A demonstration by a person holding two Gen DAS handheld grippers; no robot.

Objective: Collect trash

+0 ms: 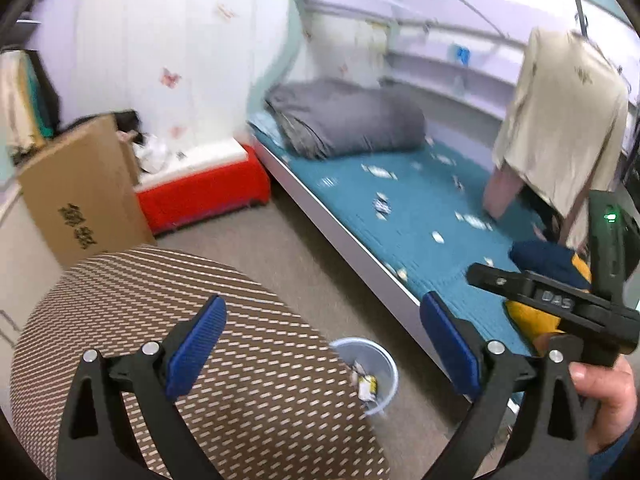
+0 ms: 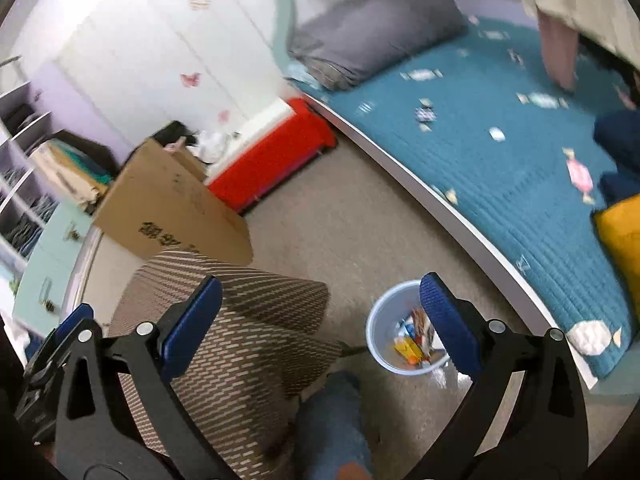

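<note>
Your left gripper (image 1: 324, 350): jaws wide, nothing between them. Your right gripper (image 2: 320, 328): jaws wide too, empty. Pale blue bin (image 2: 380, 332) on carpet below both, between round woven table (image 1: 160, 320) and bed (image 1: 400, 216); wrappers (image 2: 412, 340) inside, looks like snack packets, blurred. Cardboard box (image 2: 168, 204) beyond table, red box (image 2: 272, 160) behind it against wall. Your denim knee (image 2: 332, 420) just beside table
</note>
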